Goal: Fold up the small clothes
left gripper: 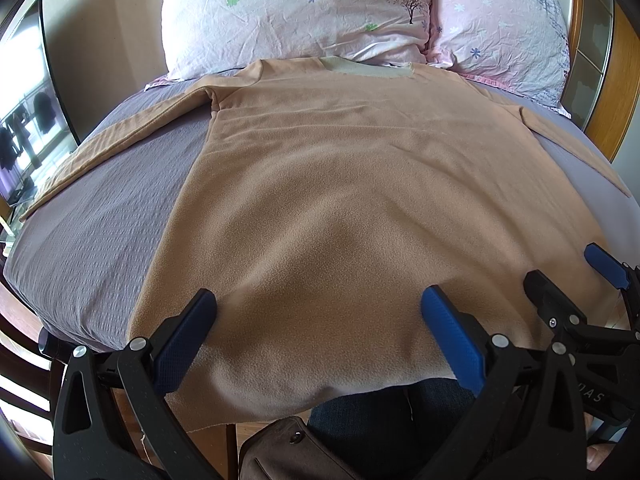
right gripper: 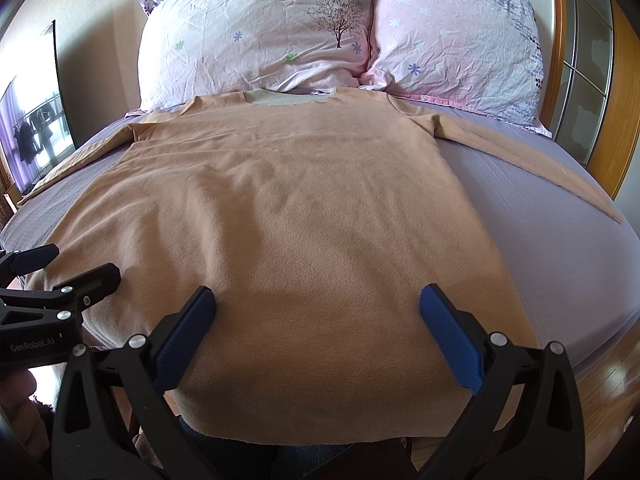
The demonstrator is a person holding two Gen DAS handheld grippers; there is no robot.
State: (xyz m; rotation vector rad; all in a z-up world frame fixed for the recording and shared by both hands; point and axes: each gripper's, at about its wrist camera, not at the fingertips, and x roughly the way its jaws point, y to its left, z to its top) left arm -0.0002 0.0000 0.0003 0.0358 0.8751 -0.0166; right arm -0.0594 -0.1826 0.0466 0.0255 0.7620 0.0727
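A tan long-sleeved fleece top [left gripper: 344,184] lies flat on the purple bed sheet [left gripper: 100,232], neck toward the pillows, both sleeves spread out sideways, hem hanging over the near bed edge. It also shows in the right wrist view [right gripper: 304,208]. My left gripper [left gripper: 318,300] is open and empty, hovering over the hem at the left part. My right gripper [right gripper: 318,300] is open and empty over the hem's right part. The right gripper shows at the right edge of the left wrist view [left gripper: 568,268], the left gripper at the left edge of the right wrist view [right gripper: 76,260].
Two pink flowered pillows [right gripper: 260,40] lean at the bed's head against a wooden headboard [right gripper: 624,120]. A dark screen [left gripper: 28,100] stands on the left. A person's jeans-clad legs [left gripper: 380,420] and a brown bag [left gripper: 288,452] are below the near edge.
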